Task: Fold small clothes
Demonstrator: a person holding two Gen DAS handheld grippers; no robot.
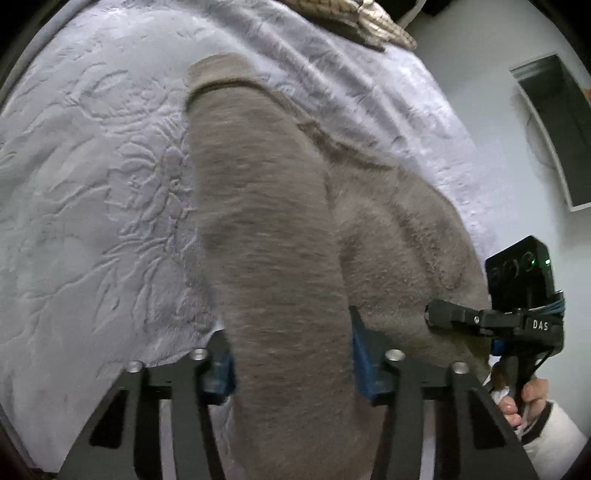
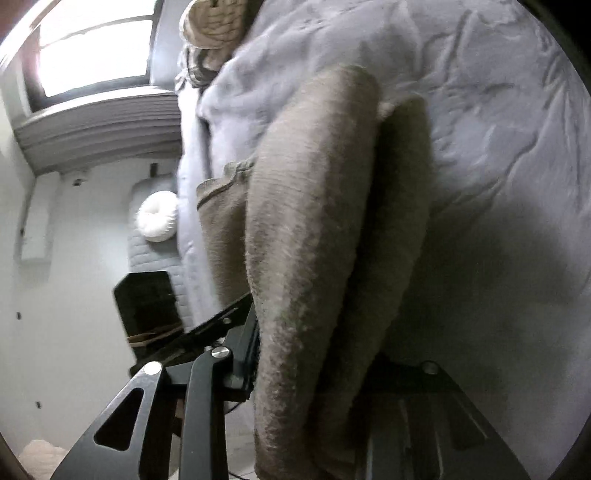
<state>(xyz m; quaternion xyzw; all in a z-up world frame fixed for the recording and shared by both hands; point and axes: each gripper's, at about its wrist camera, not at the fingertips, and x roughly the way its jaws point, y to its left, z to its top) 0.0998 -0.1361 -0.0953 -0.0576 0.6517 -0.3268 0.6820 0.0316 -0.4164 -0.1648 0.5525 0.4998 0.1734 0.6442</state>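
Each gripper, left gripper [image 1: 291,354] and right gripper [image 2: 314,369], is clamped on a bunched edge of the taupe fleece garment [image 1: 266,206], lifting it off the white bedspread [image 1: 92,184], presumably for a fold.

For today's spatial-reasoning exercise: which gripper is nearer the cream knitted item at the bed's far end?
Hard to tell. Both the left gripper and right gripper clamp the brown garment, with the knitted item far beyond each.

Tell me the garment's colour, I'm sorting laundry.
Taupe, a greyish brown, fuzzy knit garment; clearest in the left wrist view.
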